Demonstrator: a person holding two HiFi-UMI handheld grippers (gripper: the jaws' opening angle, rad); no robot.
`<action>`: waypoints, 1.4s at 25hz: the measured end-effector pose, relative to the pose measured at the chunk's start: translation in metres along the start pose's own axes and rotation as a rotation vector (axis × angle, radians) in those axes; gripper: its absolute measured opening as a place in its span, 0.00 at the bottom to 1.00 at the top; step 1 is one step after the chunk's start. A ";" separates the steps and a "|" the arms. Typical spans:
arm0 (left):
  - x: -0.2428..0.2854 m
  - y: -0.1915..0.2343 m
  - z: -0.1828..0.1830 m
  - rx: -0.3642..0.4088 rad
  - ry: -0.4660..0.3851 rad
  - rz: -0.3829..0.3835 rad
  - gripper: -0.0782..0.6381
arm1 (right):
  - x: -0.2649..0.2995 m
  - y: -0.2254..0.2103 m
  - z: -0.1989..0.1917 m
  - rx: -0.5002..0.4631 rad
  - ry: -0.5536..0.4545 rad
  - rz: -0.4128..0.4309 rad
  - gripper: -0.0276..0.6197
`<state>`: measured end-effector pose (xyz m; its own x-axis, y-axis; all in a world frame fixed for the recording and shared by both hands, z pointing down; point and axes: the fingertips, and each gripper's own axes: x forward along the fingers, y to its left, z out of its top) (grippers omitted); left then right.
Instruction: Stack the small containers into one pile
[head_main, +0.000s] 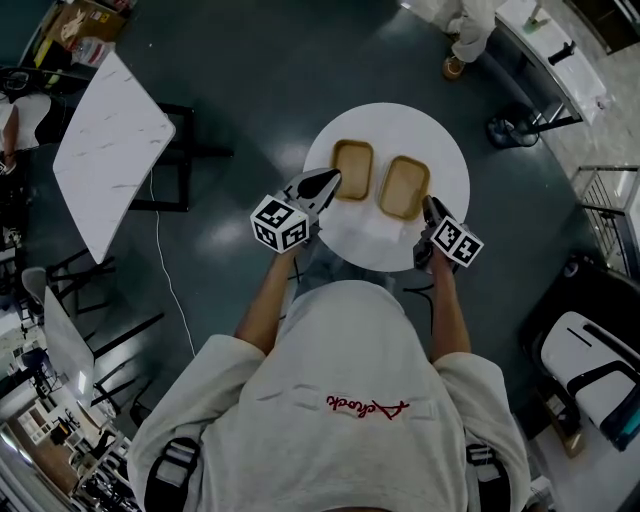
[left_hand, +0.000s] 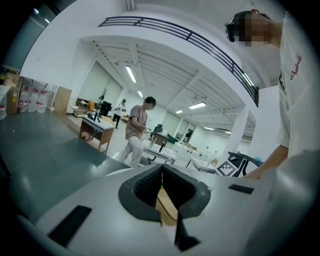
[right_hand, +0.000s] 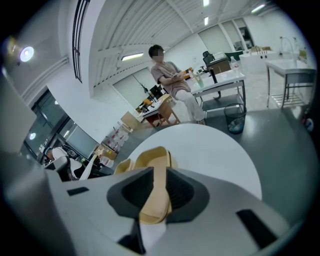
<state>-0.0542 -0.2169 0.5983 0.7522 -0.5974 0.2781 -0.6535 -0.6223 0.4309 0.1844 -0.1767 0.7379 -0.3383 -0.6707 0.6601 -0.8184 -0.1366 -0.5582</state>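
Stacking looks barely begun on the round white table (head_main: 440, 140) — the left gripper (head_main: 334, 180) pinches the left container (head_main: 353, 168) by its rim, the right gripper (head_main: 428, 204) clamps the right container (head_main: 404, 186) — next, probably, one must lift clear and nest squarely into the other.

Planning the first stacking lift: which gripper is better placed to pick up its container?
Probably right: the right gripper clamps the rim of the right container; the left gripper is shut at the edge of the left container.
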 end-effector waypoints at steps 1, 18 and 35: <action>-0.001 -0.001 0.000 0.001 -0.002 0.000 0.12 | -0.002 0.002 0.002 -0.013 -0.011 -0.002 0.15; -0.041 0.032 -0.035 -0.064 0.036 0.131 0.13 | 0.011 0.105 0.003 -0.249 0.024 0.257 0.08; -0.011 0.079 -0.102 -0.186 0.172 0.189 0.32 | 0.025 0.091 -0.011 -0.291 0.100 0.243 0.07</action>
<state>-0.1056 -0.2084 0.7168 0.6326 -0.5892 0.5027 -0.7684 -0.3960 0.5027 0.0967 -0.1975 0.7090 -0.5704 -0.5817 0.5799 -0.8015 0.2399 -0.5477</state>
